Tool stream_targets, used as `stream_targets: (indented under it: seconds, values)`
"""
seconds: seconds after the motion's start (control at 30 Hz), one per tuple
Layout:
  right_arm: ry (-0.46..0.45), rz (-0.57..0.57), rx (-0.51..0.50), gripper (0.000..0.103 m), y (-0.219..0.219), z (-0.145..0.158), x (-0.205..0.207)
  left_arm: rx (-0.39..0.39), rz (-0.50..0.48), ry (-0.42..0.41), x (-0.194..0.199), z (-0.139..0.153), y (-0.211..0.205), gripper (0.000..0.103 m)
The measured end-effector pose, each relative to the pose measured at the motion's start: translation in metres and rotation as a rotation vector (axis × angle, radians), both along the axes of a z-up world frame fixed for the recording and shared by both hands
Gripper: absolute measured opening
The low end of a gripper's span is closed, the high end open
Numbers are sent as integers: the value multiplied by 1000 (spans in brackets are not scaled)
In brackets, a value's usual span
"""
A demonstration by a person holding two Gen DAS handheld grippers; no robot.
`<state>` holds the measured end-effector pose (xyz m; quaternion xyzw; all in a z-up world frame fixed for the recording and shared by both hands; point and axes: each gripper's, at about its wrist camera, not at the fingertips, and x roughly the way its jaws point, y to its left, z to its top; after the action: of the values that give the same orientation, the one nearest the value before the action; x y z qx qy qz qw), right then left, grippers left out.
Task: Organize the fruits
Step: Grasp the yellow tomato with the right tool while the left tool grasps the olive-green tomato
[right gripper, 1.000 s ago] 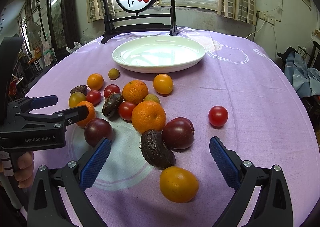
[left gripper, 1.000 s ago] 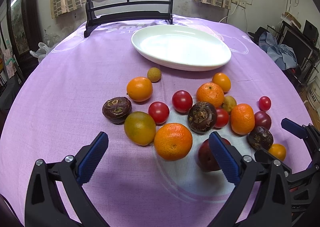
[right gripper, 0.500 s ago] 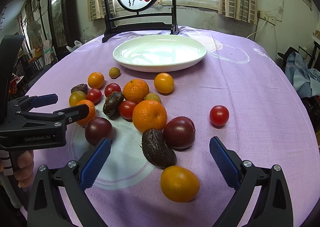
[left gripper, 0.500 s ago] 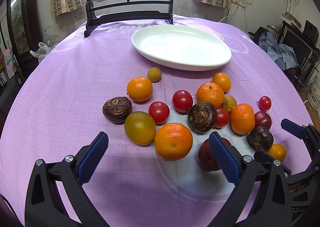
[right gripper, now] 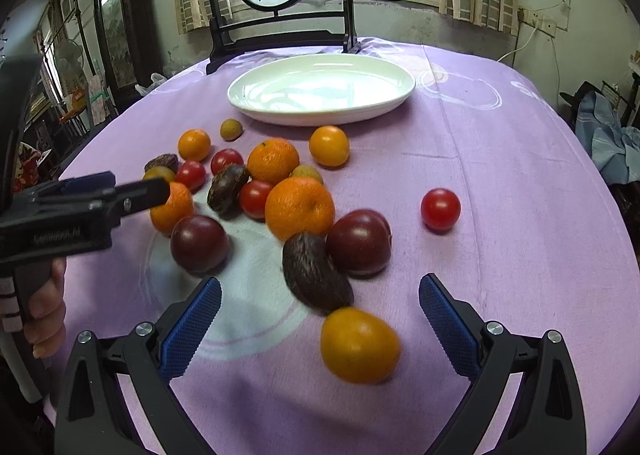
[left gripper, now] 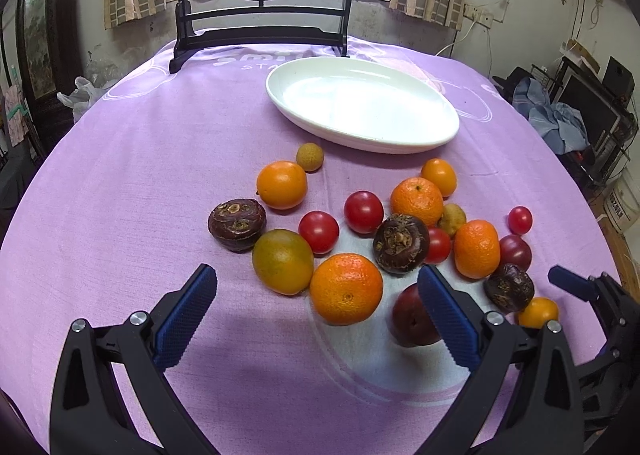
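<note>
Fruits lie loose on the purple tablecloth [left gripper: 120, 175], all clustered just in front of the white oval plate [left gripper: 362, 107], none on it. A small tan longan [left gripper: 310, 157] sits nearest the plate; a large orange [left gripper: 346, 289] lies at the cluster's near edge, well away from the plate, between the left gripper's [left gripper: 316, 319] widely spread, empty fingers. The right gripper [right gripper: 320, 329] is likewise spread wide and empty, a yellow-orange fruit [right gripper: 358, 345] between its fingers, farthest from the plate
</note>
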<state>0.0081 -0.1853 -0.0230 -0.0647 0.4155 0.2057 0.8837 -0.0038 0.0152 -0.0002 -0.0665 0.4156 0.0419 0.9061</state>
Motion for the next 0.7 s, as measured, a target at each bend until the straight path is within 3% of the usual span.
stream_targets:
  seconds: [0.37,0.43,0.5,0.53,0.57,0.6,0.7]
  values:
    - [47,-52,-57,96,-20,-8,-13,0,35,-6,-9,3,10,98]
    - [72,-61,-39,86,-20,-12,-5,9,31,3,-13,2,10,98]
    - [102,-74,-32,69,-19,-16,3,16,20,14,-20,1,8,98]
    - [91,-84,-39,52,-18,-15,4,16,8,24,-23,1,6,98]
    - [86,-83,-34,43,-19,-15,4,17,-2,33,-26,0,5,98]
    - [83,-80,-24,39,-19,-14,4,22,-9,39,-29,-1,3,98]
    - [89,-87,15,39,-25,-14,3,34,-34,65,-37,-5,-3,98]
